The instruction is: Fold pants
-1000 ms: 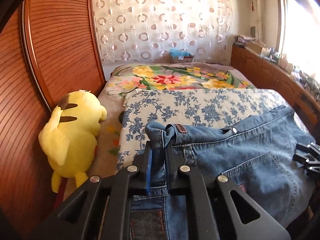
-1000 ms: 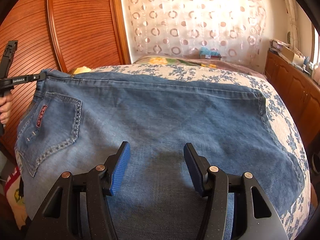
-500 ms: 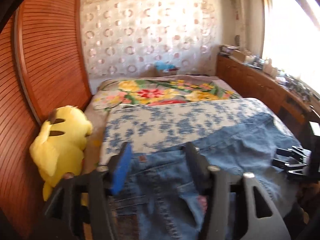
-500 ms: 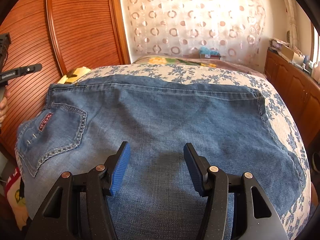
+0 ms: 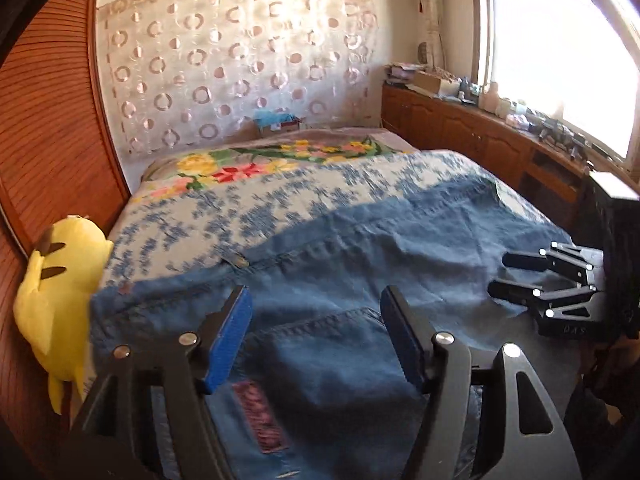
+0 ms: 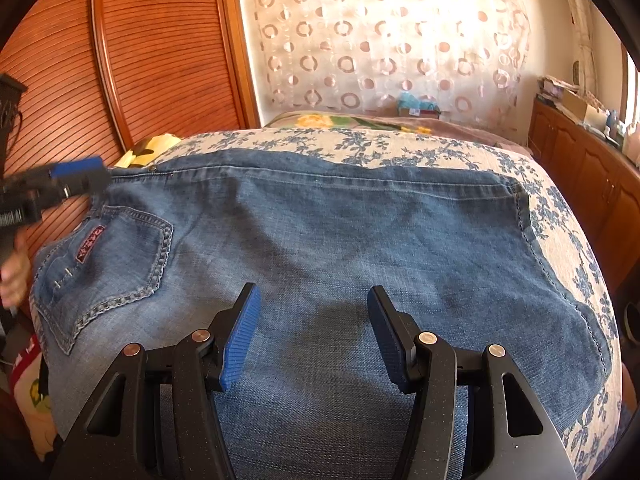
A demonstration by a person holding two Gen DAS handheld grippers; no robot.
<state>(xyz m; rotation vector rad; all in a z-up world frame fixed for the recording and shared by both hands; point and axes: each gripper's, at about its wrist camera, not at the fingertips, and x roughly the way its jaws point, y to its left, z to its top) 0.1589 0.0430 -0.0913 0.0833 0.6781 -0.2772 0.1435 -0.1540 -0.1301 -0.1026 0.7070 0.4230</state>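
Blue jeans (image 6: pixel 340 232) lie folded lengthwise and flat across the bed, waistband to the left, back pocket (image 6: pixel 108 264) with a red label facing up. My left gripper (image 5: pixel 316 300) hangs open just above the waist end, over the pocket, with nothing between its pads. In the right wrist view it shows blurred at the jeans' waistband corner (image 6: pixel 76 176). My right gripper (image 6: pixel 313 296) is open over the middle of the near leg edge and holds nothing. From the left wrist view, the right gripper (image 5: pixel 500 274) sits at the right, over the denim.
The bed cover (image 5: pixel 224 216) has a blue floral print, with a bright flowered blanket behind it. A yellow plush toy (image 5: pixel 60 288) leans between the bed and the wooden slatted door (image 6: pixel 140 60). Wooden cabinets (image 5: pixel 480 136) run along the right under a window. A person's hand (image 6: pixel 14 276) grips the left tool.
My left gripper let go of the bunched waistband corner, opened, and shifted along the waist end. The waist now lies flat on the bed. The right gripper has stayed still.
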